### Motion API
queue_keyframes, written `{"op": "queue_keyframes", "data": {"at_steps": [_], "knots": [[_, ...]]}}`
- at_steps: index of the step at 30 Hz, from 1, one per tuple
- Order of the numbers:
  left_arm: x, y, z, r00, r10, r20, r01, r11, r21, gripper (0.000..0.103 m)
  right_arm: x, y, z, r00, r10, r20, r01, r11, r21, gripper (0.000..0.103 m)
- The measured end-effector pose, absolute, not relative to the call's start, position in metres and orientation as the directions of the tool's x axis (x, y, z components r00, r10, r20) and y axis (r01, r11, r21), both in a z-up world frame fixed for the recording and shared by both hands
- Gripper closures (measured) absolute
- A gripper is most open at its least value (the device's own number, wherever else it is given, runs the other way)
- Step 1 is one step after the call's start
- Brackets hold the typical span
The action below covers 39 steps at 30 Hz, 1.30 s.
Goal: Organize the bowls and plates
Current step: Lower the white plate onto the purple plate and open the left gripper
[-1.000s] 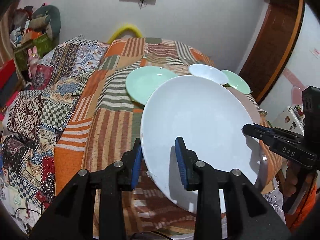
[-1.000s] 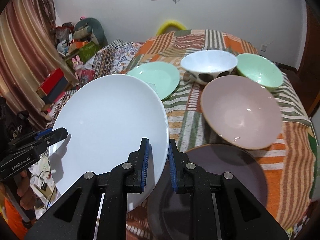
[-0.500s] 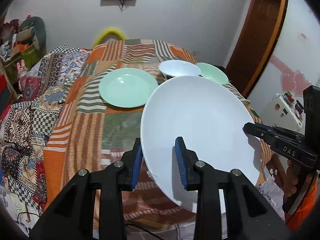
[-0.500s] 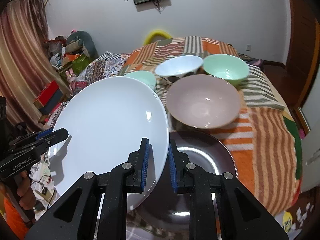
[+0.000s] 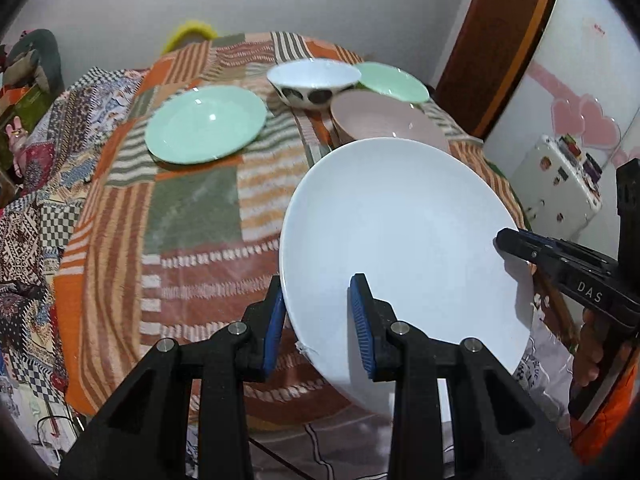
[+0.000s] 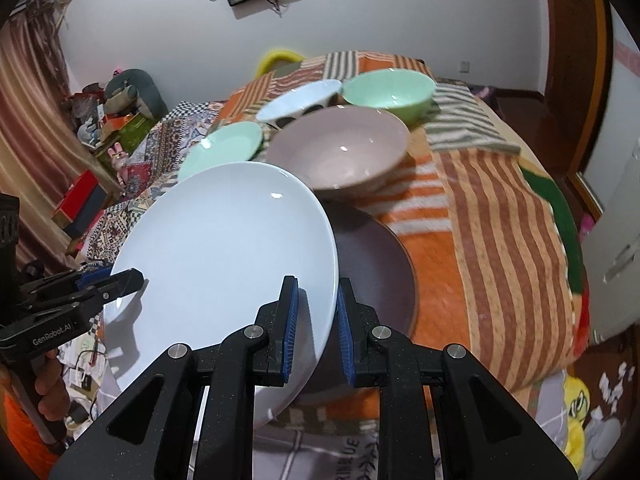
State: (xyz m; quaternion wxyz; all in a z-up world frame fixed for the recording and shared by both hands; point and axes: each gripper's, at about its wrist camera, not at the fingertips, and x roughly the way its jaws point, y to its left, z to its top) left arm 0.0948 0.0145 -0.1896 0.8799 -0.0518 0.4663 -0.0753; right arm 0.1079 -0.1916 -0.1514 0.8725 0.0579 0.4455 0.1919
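Jaws of both grippers pinch smooth round white plate [image 5: 404, 236] rim

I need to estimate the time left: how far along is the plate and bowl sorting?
Early. Nothing looks stacked yet: the mint plate, spotted white bowl, mint bowl and pink bowl all sit separately on the striped cloth. In hand: both the left gripper and right gripper hold the white plate, lifted beside the dark plate. Everything remains to be grouped.

L gripper [image 5: 318, 320]: clamped on plate [image 5: 400, 232] rim | R gripper [image 6: 316, 316]: clamped, opposite rim
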Motion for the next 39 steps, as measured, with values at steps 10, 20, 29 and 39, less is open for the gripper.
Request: {"op": "queue_keyframes", "data": {"at_steps": [10,20,29,39], "knots": [[0.104,-0.003,-0.215,0.472,-0.187,-0.862,0.099,0.982,-0.159,0.071,0.1,-0.208,-0.174,0.485,0.378,-0.789,-0.232,0.925,0.3,0.086],[0.127,-0.013,-0.238,0.419,-0.163,-0.893,0.105,0.986,-0.131,0.071,0.108,-0.213,-0.189,0.451,0.366,-0.814,-0.204,0.93,0.306,0.086],[0.145,-0.015,-0.247,0.413,-0.165,-0.896,0.101,0.986,-0.135,0.071,0.119,-0.212,-0.191,0.454,0.35,-0.819,-0.195,0.936,0.293,0.086],[0.158,-0.015,-0.251,0.415,-0.156,-0.896,0.09,0.987,-0.13,0.07,0.127,-0.213,-0.193,0.463,0.342,-0.818,-0.196,0.939,0.282,0.085]]}}
